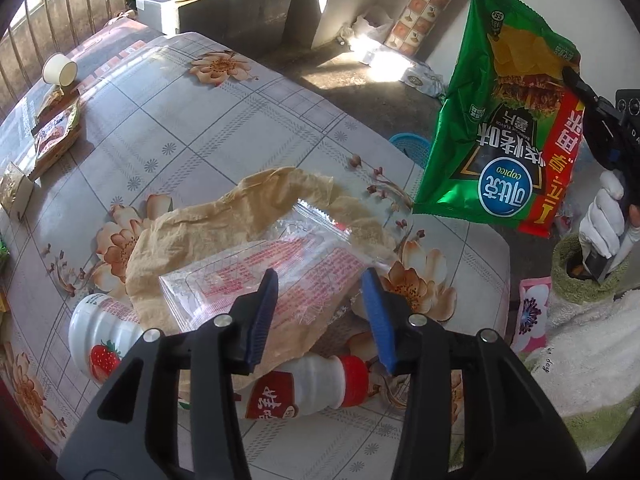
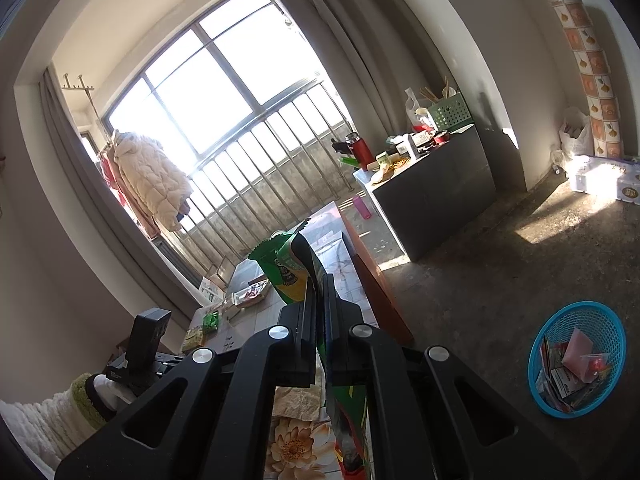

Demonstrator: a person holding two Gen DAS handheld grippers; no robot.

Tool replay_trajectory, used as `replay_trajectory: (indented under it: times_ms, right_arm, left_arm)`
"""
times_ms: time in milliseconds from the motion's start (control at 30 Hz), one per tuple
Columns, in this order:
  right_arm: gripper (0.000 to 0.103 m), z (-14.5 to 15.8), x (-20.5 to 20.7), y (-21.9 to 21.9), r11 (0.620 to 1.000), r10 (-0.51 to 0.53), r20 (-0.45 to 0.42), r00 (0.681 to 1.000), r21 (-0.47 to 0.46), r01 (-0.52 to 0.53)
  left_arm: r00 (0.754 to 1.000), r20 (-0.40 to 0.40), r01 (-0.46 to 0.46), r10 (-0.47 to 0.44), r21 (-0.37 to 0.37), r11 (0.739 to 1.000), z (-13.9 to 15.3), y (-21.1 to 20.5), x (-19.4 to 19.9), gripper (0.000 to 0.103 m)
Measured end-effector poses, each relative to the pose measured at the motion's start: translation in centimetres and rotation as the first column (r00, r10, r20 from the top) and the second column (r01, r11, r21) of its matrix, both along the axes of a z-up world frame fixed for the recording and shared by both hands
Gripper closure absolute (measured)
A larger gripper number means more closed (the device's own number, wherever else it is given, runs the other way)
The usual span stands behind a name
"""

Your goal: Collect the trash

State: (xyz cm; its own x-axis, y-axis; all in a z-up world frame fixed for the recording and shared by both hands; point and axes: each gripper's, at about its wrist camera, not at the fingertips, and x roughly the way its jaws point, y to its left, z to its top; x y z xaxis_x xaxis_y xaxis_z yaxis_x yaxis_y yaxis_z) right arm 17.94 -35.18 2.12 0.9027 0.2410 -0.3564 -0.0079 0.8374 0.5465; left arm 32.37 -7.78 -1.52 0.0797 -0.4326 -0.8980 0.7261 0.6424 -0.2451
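My left gripper (image 1: 322,280) hangs open just above a clear plastic wrapper with red print (image 1: 288,264); its blue pads (image 1: 264,308) do not touch it. The wrapper lies on a crumpled brown paper (image 1: 216,228) on the flowered tablecloth (image 1: 180,120). Two white drink bottles lie beside the paper: one with a strawberry label (image 1: 100,336) and one with a red cap (image 1: 312,384). My right gripper (image 2: 316,280) is shut on a green chip bag (image 2: 288,276). In the left wrist view that bag (image 1: 500,128) hangs off the table's right edge.
A blue mesh basket (image 2: 576,360) holding several wrappers stands on the floor right of the table. A paper cup (image 1: 60,70) and snack packets (image 1: 56,136) lie at the table's far left. A gloved hand (image 1: 608,216) grips the right handle. A cluttered grey cabinet (image 2: 432,192) stands beyond.
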Motion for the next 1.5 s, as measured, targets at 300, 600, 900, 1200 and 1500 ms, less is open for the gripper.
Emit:
replay_trajectory:
  times_ms: [300,600,900,1200,1500]
  right_arm:
    - [0.100,0.1,-0.1,0.0,1.000,0.000,0.003,1.000,-0.006,0.000]
    - [0.100,-0.7,-0.1,-0.1,1.000,-0.002,-0.009,1.000,0.013,0.002]
    - [0.100,-0.7,-0.3,-0.5,1.000,-0.008,-0.003,1.000,0.021,0.008]
    - [0.100,-0.7,-0.5,-0.7,1.000,-0.012,0.002,1.000,0.019,0.012]
    - [0.100,-0.5,-1.3,-0.1,1.000,-0.011,0.015,1.000,0.017,0.011]
  left_arm:
    - [0.961,0.201,0.146,-0.190,0.214,0.966,-1.4,-4.2,-3.5,0.056]
    - [0.830,0.308,0.269,-0.465,0.509,0.817,-5.9,-8.0,-7.5,0.039]
    - [0.875,0.268,0.255,-0.403,0.454,0.854,-5.6,-8.1,-5.8,0.071]
    - [0.915,0.265,0.196,-0.304,0.366,0.910,-5.0,-6.8,-4.0,0.103]
    - [0.933,0.344,0.042,-0.108,0.194,0.980,0.1,-3.7,-2.4,0.103]
